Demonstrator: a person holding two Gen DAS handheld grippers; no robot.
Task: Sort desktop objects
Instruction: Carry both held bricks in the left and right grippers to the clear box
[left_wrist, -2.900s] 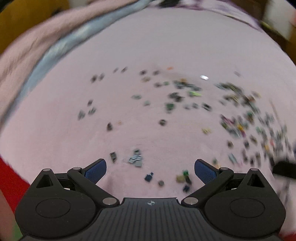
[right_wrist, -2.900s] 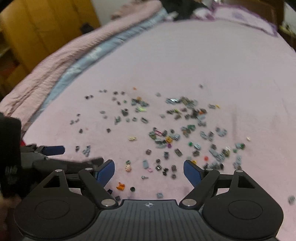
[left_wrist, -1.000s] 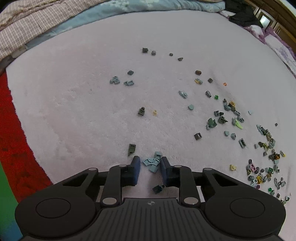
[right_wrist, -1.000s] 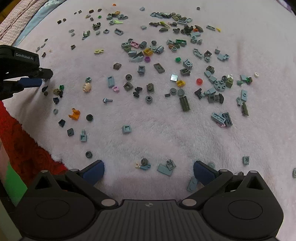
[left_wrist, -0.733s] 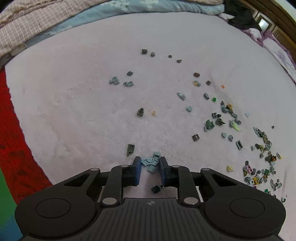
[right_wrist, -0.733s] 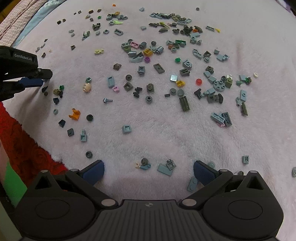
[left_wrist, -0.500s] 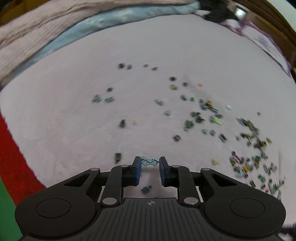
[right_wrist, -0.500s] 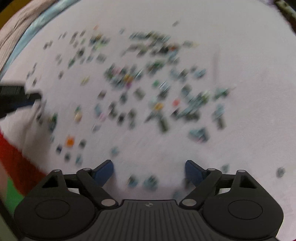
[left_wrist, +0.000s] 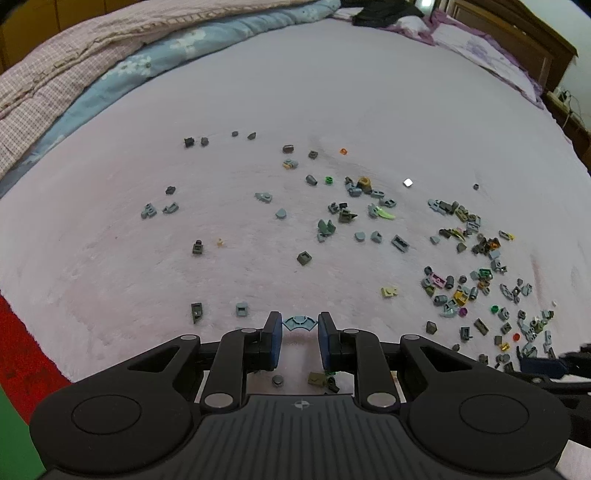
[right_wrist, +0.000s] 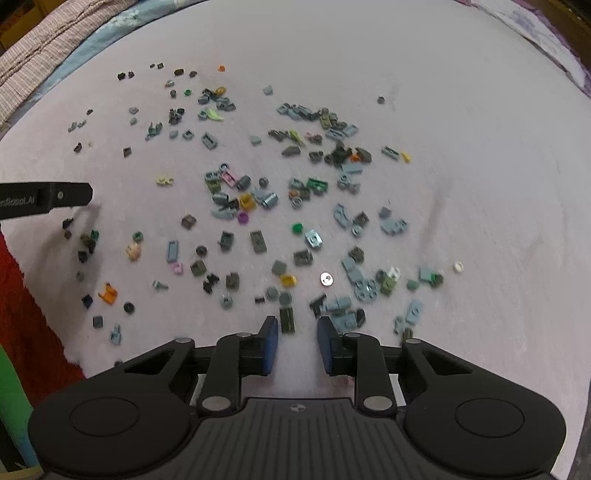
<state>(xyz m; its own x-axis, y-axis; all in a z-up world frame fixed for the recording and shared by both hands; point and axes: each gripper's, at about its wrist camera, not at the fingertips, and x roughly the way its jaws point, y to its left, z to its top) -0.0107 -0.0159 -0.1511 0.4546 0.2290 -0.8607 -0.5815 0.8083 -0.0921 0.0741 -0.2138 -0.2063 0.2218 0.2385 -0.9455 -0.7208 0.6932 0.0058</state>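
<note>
A: In the left wrist view, a small grey-blue curved brick piece (left_wrist: 300, 322) is seen pinched at the tips of the left gripper (left_wrist: 300, 325), clear of the pale pink plush blanket (left_wrist: 332, 92) near its near edge. The grip is best kept firm until the piece is set down among like pieces, since only its ends are caught

B: What is hard to make out there?

A: The pieces under the jaws are half hidden by the tool body, and the far right scatter is too small to be named. Only a dark tip of the right gripper (left_wrist: 543, 363) is seen at the right edge

B: And the right wrist view?

A: The right gripper (right_wrist: 297, 326) is seen drawn nearly together, its jaws having just been closing, with nothing visibly between them. A dark olive brick (right_wrist: 287, 319) lies just beyond the tips. Whether anything was caught lower down cannot be told; the frame is slightly blurred
</note>
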